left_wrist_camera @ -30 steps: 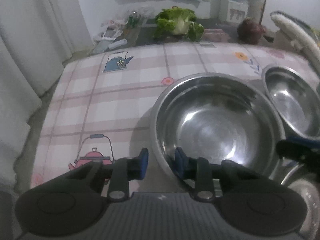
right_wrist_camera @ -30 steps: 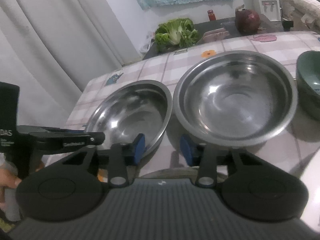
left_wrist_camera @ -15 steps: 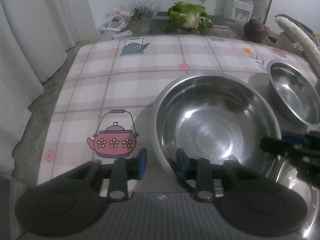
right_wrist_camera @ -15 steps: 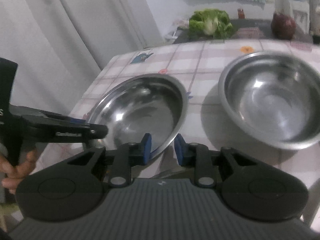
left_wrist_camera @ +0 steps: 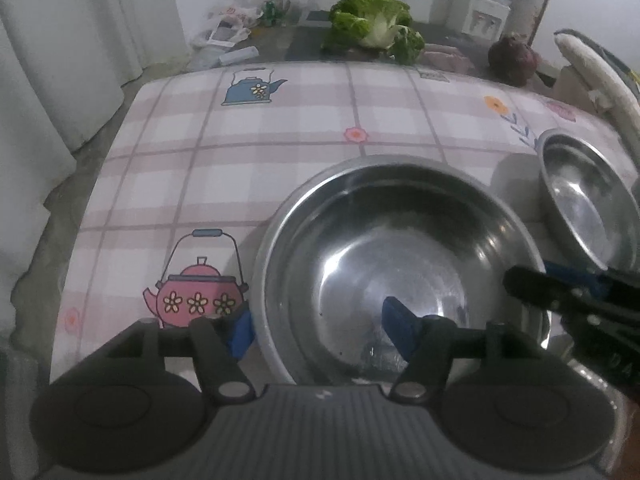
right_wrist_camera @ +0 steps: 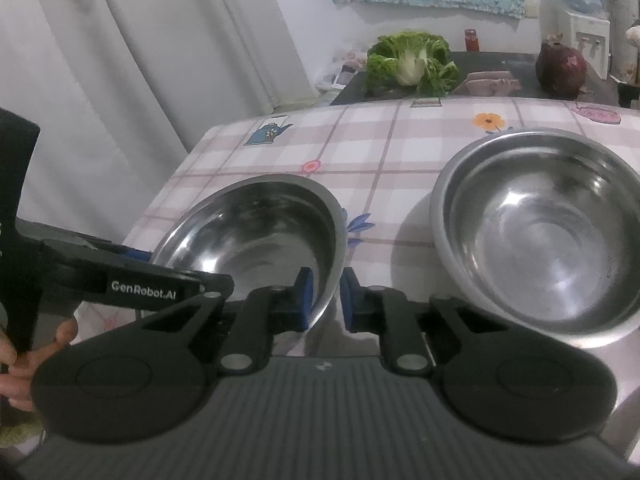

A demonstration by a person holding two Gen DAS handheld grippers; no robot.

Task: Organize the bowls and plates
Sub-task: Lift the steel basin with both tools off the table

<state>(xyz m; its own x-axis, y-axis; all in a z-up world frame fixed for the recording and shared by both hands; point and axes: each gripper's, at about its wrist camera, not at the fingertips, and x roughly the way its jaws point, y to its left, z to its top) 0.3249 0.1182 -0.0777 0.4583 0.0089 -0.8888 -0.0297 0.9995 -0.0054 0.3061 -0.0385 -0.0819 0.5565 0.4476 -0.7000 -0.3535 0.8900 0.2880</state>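
Steel catches the dim light: two bowls sit on a checked tablecloth (left_wrist_camera: 280, 152) printed with teapots. The left bowl (left_wrist_camera: 400, 264) is the one both grippers work on, and it seems to tip up at its near right edge. The right gripper (right_wrist_camera: 325, 298) has its blue pads pinched tight on that bowl's thin rim, one pad inside and one outside, so the bowl is held there. The left gripper (left_wrist_camera: 316, 328) straddles the near left rim of the same bowl, its jaws opening wide; the rim lies between the fingers (left_wrist_camera: 400, 328) but neither pad presses on it. The right bowl (right_wrist_camera: 544, 232) rests flat, near the first and apart from it, untouched. A hand (right_wrist_camera: 24, 360) shows at the left gripper's handle. Beyond the table's far edge lie a leafy cabbage (right_wrist_camera: 412, 62) and a dark red round vegetable (right_wrist_camera: 562, 66) on a dark surface, with pale curtains (right_wrist_camera: 140, 60) to the left.
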